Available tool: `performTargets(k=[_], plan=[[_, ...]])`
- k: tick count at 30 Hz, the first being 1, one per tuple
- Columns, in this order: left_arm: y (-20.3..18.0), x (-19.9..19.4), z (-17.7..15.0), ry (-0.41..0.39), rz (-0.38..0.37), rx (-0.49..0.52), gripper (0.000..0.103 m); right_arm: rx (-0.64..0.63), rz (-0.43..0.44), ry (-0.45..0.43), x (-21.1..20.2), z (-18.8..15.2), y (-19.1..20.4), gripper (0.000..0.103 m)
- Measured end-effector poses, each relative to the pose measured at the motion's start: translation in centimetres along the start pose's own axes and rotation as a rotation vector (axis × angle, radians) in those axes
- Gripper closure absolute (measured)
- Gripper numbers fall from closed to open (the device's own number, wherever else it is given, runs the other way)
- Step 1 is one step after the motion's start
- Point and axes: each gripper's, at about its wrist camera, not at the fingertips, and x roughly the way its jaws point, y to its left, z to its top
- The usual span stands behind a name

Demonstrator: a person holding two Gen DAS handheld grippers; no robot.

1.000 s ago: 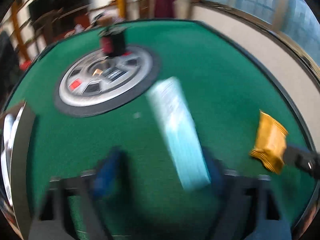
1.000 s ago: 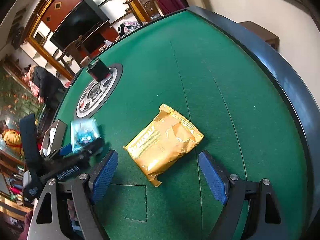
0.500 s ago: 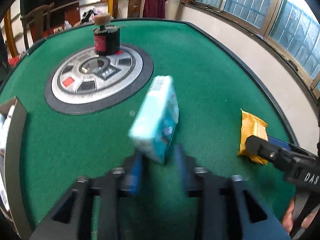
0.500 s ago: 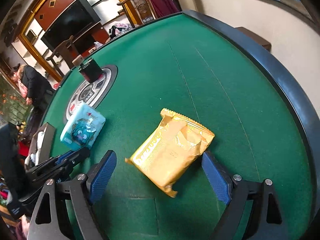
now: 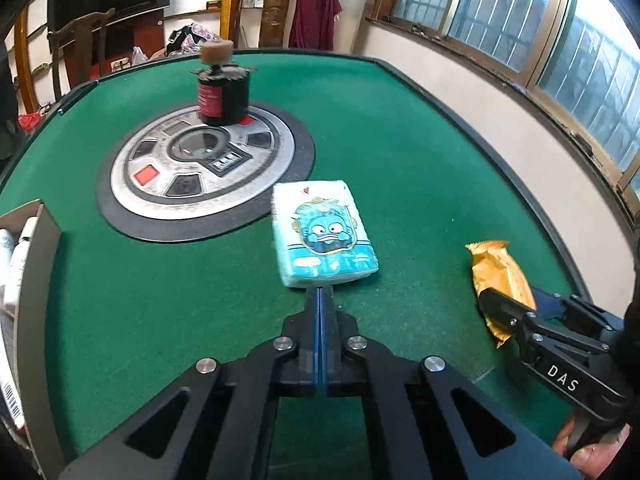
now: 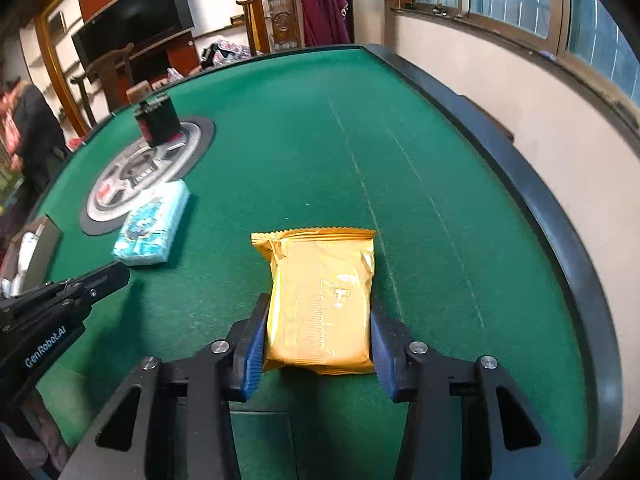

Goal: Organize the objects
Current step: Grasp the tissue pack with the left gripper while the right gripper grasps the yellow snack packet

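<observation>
Looking along the left tool (image 5: 319,300), its blue pads are pressed flat together with nothing between them — the pale blue soft tissue pack with a cartoon face (image 5: 323,233) lies flat on the green felt counter (image 5: 420,168) just past the tips, at twelve o'clock, its long axis running away from the tool. The grey round control panel (image 5: 204,168) with a dark jar (image 5: 223,92) on it sits at eleven o'clock; an open cardboard box (image 5: 36,248) is at nine.

Seen from the right tool (image 6: 318,328), the jaws have just been closing and now press both long sides of the gold foil snack packet (image 6: 322,300), whose long axis points straight ahead. The tissue pack (image 6: 154,226) lies at ten o'clock, nearer the left tool — likely that hand's to collect.
</observation>
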Motion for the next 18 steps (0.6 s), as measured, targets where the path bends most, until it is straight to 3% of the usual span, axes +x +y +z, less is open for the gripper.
performTargets(k=[3,4,5,7,10,14,18], plan=[[0.5,-0.6,0.1,0.002,-0.019,-0.02,0.102,0.004,0.042,0.004,-0.4,-0.4,0.0,0.055],[0.7,-0.7,0.3,0.003,-0.034,-0.031,0.09,0.004,0.052,0.006,-0.5,-0.5,0.0,0.055],[1.0,-0.6,0.6,0.001,-0.041,-0.043,0.059,0.004,0.058,0.006,-0.6,-0.6,0.0,0.055],[1.3,-0.6,1.4,-0.036,-0.006,-0.068,0.018,0.018,0.083,0.004,-0.8,-0.7,-0.3,0.055],[1.0,-0.5,2.5,-0.107,0.028,-0.065,0.017,0.049,0.112,-0.003,-1.0,-0.9,-0.9,0.055],[-0.2,1.8,4.2,-0.064,0.079,-0.056,0.017,0.089,0.176,0.002,-0.9,-0.9,-1.9,0.054],[-2.2,5.3,4.9,-0.001,0.199,0.03,0.017,0.114,0.223,-0.001,-1.0,-1.0,-2.4,0.054]])
